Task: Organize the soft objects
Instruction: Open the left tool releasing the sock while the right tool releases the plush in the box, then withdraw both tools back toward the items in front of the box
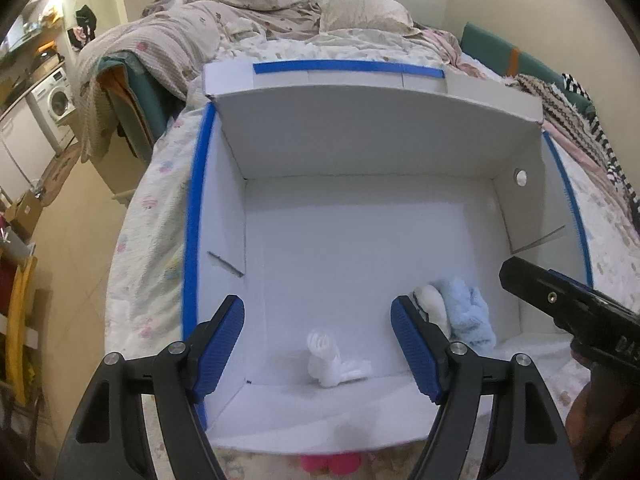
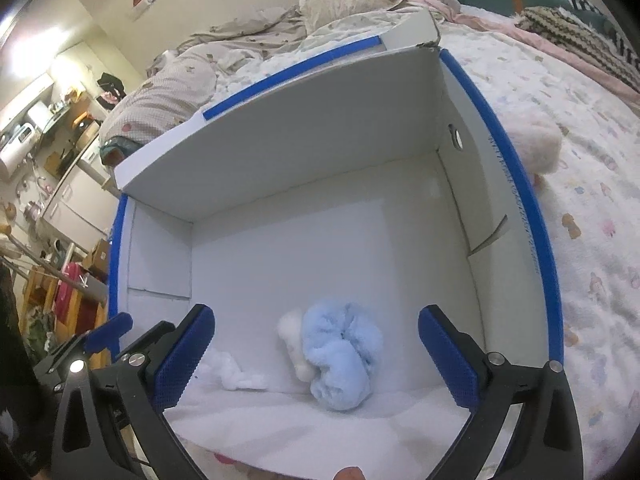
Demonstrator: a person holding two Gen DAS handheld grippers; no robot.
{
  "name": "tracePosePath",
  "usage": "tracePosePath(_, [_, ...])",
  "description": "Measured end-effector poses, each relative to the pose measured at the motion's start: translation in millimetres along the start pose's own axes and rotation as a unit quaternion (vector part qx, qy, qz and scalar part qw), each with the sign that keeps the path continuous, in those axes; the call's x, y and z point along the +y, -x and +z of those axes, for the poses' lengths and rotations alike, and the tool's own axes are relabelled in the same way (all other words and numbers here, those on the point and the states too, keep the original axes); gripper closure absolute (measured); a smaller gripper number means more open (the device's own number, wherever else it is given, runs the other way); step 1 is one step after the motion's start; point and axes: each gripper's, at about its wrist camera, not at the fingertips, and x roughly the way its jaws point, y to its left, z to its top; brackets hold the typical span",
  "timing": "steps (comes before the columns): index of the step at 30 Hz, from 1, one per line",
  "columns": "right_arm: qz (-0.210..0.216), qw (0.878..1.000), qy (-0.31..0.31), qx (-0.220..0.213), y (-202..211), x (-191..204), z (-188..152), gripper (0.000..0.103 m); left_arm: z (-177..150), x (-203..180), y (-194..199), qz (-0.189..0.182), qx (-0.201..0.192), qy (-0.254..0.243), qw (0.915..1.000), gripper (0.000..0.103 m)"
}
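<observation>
A white cardboard box (image 1: 360, 132) with blue-taped rims stands open on the bed; it also shows in the right wrist view (image 2: 280, 148). Inside near the front lie a light blue fluffy bundle (image 2: 340, 360) with a cream soft item (image 2: 294, 340) beside it, and a small white rolled item (image 1: 330, 360); the blue bundle also shows in the left wrist view (image 1: 468, 316). My left gripper (image 1: 318, 344) is open and empty above the white item. My right gripper (image 2: 316, 356) is open and empty above the blue bundle. A bright pink soft thing (image 1: 332, 464) lies outside the box's near wall.
The bed (image 2: 592, 208) has a patterned white sheet. A pale pink fluffy item (image 2: 536, 148) lies right of the box. Rumpled quilts and pillows (image 1: 248, 20) lie at the head. Striped and knitted cloths (image 1: 580, 120) lie at the far right. A washing machine (image 1: 56, 100) and shelves stand left.
</observation>
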Motion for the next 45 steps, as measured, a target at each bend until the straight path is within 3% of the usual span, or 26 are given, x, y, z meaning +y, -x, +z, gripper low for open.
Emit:
tracePosePath(6, [0.003, 1.0, -0.004, -0.01, 15, 2, -8, 0.0, -9, 5, 27, 0.001, -0.022, -0.004, 0.9997, 0.029])
tracePosePath(16, [-0.004, 0.999, 0.018, -0.026, 41, 12, -26, 0.0, -34, 24, 51, 0.006, -0.023, 0.019, 0.9995, 0.029])
tracePosePath(29, [-0.008, 0.999, 0.021, -0.034, 63, 14, -55, 0.0, -65, 62, 64, 0.016, -0.011, 0.079, 0.9967, 0.029])
tracePosePath(45, [-0.021, 0.999, 0.044, -0.008, 64, 21, -89, 0.0, -89, 74, 64, 0.032, 0.007, 0.076, 0.9965, 0.029])
